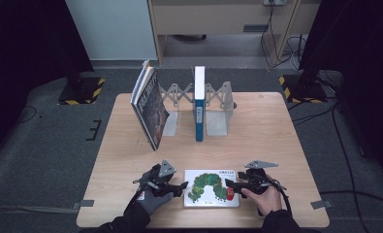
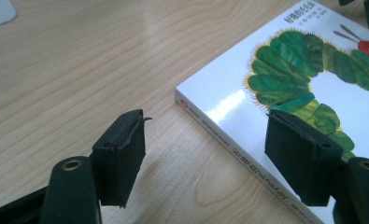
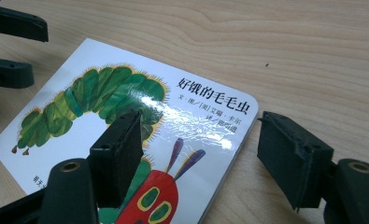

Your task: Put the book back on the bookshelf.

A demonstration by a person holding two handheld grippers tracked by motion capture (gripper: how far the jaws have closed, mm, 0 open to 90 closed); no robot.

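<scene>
A white board book with a green caterpillar on its cover (image 1: 211, 188) lies flat near the table's front edge. My left gripper (image 1: 183, 187) is at the book's left side and is open. In the left gripper view, the left gripper (image 2: 205, 140) straddles the spine edge of the book (image 2: 313, 70), one pad over bare wood and the other over the cover. My right gripper (image 1: 229, 184) is open at the book's right side. In the right gripper view, the right gripper (image 3: 198, 144) straddles the book's (image 3: 126, 107) right edge. Neither pair of pads presses on the book.
A metal expanding book rack (image 1: 218, 104) stands at the back of the wooden table (image 1: 276, 136). It holds an upright blue-spined book (image 1: 199, 104), and a dark-covered book (image 1: 149, 104) leans at its left end. Bare wood lies between the rack and the flat book.
</scene>
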